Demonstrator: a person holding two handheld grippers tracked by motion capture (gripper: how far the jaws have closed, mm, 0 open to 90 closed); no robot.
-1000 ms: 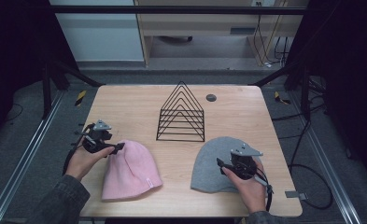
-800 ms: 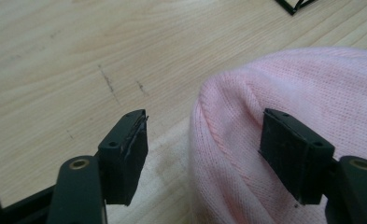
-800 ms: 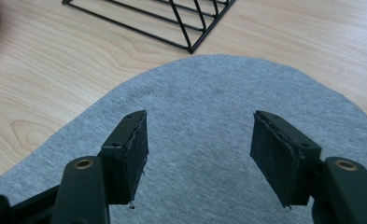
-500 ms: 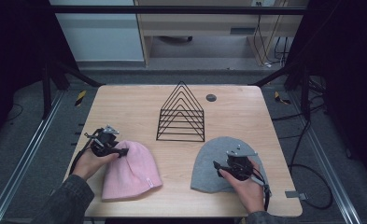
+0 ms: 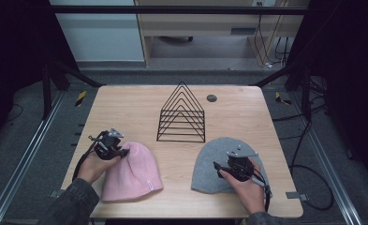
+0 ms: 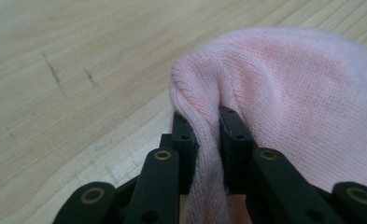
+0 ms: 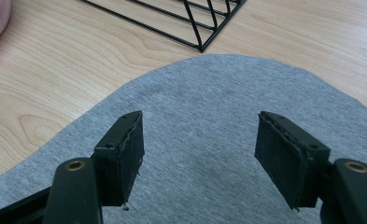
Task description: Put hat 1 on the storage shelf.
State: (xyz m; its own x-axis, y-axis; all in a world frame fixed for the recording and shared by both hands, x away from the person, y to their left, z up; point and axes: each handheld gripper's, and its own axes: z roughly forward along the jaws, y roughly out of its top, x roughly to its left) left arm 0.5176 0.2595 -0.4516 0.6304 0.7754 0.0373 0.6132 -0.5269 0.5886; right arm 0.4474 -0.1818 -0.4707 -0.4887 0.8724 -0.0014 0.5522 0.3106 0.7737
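Note:
A pink knit hat (image 5: 134, 172) lies flat at the table's front left. My left gripper (image 5: 122, 152) is at its top left edge, and its jaws have just been closing. In the left gripper view they pinch a raised fold of the pink hat (image 6: 302, 88), so the left gripper (image 6: 208, 122) is shut on it. A grey hat (image 5: 213, 157) lies at the front right. My right gripper (image 5: 218, 167) rests over it, pointing left. Seen from the right gripper view, the right gripper (image 7: 200, 135) stands open just above the grey hat (image 7: 209, 98), with nothing between the pads.
A black wire rack (image 5: 182, 115) of nested triangles stands mid-table behind both hats; its base (image 7: 190, 21) lies just beyond the grey hat. A small dark disc (image 5: 211, 98) sits to its back right. Bare wooden table (image 5: 125, 105) stretches behind the pink hat.
My left gripper edged in to the pink hat's edge and its jaws closed on a fold of the knit. The right gripper stayed where it was, open over the grey hat.

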